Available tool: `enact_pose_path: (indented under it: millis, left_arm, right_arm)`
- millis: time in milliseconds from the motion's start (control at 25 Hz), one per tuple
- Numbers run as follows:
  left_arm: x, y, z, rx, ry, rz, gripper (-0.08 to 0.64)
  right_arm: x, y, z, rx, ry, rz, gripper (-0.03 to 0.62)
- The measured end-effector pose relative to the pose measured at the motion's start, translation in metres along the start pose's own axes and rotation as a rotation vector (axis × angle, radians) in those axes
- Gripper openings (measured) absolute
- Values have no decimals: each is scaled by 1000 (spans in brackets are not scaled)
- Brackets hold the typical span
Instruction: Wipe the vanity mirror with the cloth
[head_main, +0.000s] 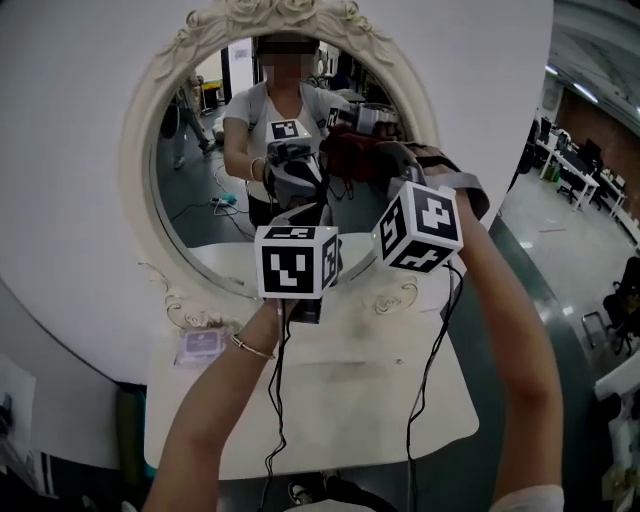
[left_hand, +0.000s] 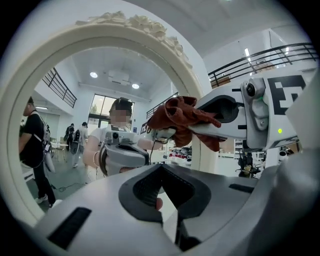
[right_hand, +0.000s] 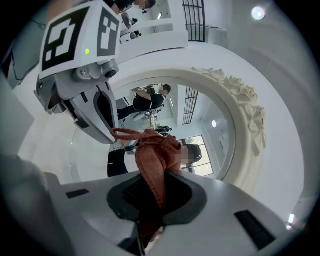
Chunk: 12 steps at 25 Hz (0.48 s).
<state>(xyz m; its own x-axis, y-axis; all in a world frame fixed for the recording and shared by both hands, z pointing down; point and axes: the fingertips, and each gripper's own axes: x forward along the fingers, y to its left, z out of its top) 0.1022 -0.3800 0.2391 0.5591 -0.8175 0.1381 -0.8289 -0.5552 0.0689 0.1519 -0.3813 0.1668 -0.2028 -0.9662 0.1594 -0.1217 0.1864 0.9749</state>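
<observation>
An oval vanity mirror with an ornate cream frame (head_main: 140, 200) stands at the back of a white table (head_main: 330, 410). My right gripper (head_main: 388, 160) is shut on a reddish-brown cloth (head_main: 350, 152), held up in front of the glass right of centre. In the right gripper view the cloth (right_hand: 155, 160) rises bunched from between the jaws. My left gripper (head_main: 300, 190) is just left of it, close to the glass, shut with nothing in it. The left gripper view shows the cloth (left_hand: 182, 117) in the right gripper (left_hand: 167, 131) before the mirror frame (left_hand: 165, 37).
A small flat packet (head_main: 200, 345) lies on the table at the frame's lower left. Cables hang from both grippers over the table's front edge. The glass reflects the person, both grippers and a large hall with people. Open floor lies to the right.
</observation>
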Motion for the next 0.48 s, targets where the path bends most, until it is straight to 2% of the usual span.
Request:
enact_pose_path:
  millis: [280,480]
  left_arm:
    - [7,2,-101,-40,143,-2,3]
    - [12,21,-176,-67,222,-3,3]
  right_arm:
    - [13,91,-22,99,17,84,61]
    - [43,186,-23,126,31,206,63]
